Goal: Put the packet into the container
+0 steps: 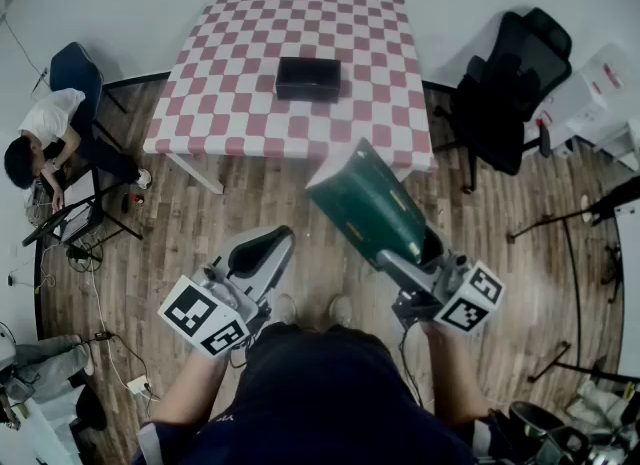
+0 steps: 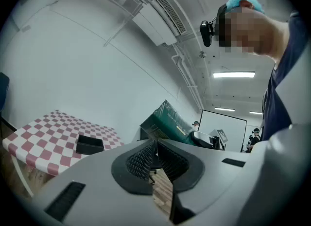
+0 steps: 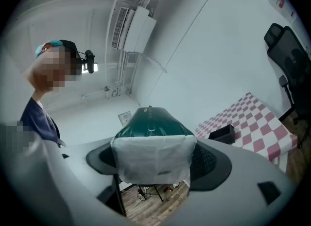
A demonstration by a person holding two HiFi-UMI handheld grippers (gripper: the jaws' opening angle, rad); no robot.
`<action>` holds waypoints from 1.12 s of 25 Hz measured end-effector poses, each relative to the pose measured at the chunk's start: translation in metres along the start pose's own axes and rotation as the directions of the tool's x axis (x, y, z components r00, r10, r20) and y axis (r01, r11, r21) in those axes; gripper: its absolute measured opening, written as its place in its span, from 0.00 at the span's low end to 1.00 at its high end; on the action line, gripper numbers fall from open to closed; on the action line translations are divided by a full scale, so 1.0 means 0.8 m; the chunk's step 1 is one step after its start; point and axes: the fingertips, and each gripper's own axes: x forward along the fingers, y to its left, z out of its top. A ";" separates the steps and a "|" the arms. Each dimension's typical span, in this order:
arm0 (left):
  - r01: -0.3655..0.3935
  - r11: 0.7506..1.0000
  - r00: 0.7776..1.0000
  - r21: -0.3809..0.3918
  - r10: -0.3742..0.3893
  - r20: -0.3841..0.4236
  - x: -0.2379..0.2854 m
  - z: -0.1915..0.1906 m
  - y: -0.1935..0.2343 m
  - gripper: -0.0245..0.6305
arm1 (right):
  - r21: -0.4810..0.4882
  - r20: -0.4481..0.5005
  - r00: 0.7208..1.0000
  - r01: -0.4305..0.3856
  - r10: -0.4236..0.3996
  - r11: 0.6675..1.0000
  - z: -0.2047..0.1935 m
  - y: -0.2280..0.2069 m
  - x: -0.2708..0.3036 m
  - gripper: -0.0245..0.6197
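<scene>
At far left of the head view, a seated person (image 1: 40, 143) bent over a laptop, on the wooden floor (image 1: 300, 213). Next, left tongs (image 1: 262, 248) held low over that floor, pressed together with nothing between them, as seen in the left gripper view (image 2: 154, 145). Further along, a desk (image 1: 250, 43) under a red-and-white checked cloth, with the black container (image 1: 308, 77) upright near its middle, open top up. Then the dark green packet (image 1: 370, 203), in the air and well apart from the container, not yet in it. Long axis slanting from the right tongs up and leftward in the head view, free end pointing towards the desk's near edge, white end pinched in the right tongs (image 1: 415, 258). Spread wide around that white end in the right gripper view (image 3: 153, 164), pads pressing both sides. At far right, a black office chair (image 1: 510, 83) beside the desk.
</scene>
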 end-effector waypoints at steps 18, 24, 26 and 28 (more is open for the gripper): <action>-0.065 0.998 0.998 -0.017 0.065 -0.008 0.030 -0.021 -0.016 0.11 | 0.007 -0.043 0.999 -0.010 0.011 1.000 0.007 -0.043 -0.030 0.68; -0.103 0.995 0.995 0.004 0.103 0.008 0.051 -0.024 -0.047 0.11 | 0.019 -0.054 0.998 -0.025 0.025 1.000 0.018 -0.067 -0.071 0.68; -0.118 0.993 0.993 0.010 0.118 0.014 0.053 -0.023 -0.055 0.11 | 0.013 -0.060 0.998 -0.031 0.032 0.999 0.020 -0.072 -0.083 0.68; -0.134 0.991 0.991 0.014 0.134 0.017 0.056 -0.022 -0.058 0.10 | 0.011 -0.065 0.997 -0.038 0.039 0.999 0.023 -0.079 -0.089 0.68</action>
